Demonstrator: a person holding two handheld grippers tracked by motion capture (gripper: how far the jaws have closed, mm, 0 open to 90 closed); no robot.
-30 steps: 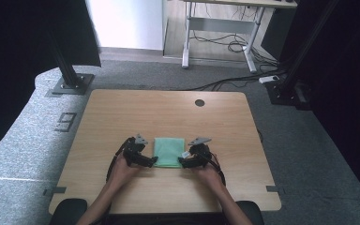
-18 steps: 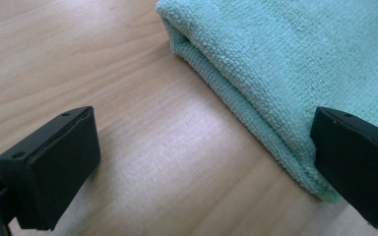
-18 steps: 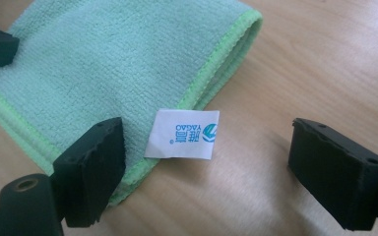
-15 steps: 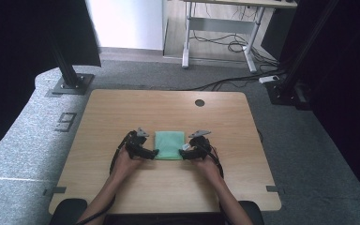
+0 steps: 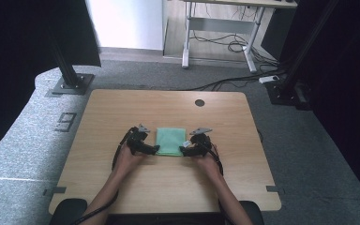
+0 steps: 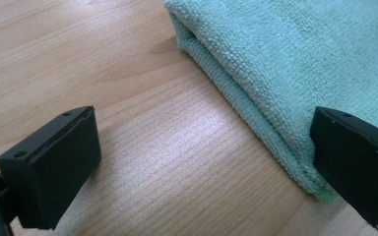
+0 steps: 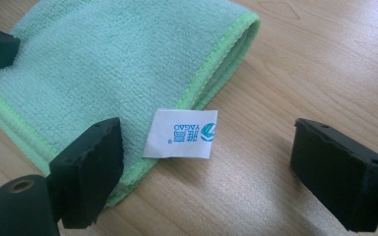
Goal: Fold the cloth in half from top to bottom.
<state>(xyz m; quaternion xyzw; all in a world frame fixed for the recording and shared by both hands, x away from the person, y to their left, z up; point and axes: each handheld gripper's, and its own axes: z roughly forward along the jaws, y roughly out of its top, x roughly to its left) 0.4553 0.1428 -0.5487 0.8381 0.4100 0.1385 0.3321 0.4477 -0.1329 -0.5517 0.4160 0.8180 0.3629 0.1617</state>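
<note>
While both tools gape | left tool (image 5: pixel 155 149), right tool (image 5: pixel 183 150) flank folded cloth (image 5: pixel 170 140) edges | table (image 5: pixel 122 112) bare beyond

Both hand-held grippers now sit slightly farther up the desk (image 5: pixel 122 108) than a second ago, drawn in along the green cloth (image 5: pixel 170 140). The left hand-held gripper (image 5: pixel 155 149) now has its tip at the cloth's near left corner, one jaw over the folded edge. The right hand-held gripper (image 5: pixel 182 150) now reaches the cloth's near right corner, by the white label (image 7: pixel 180 133), jaws apart.
</note>
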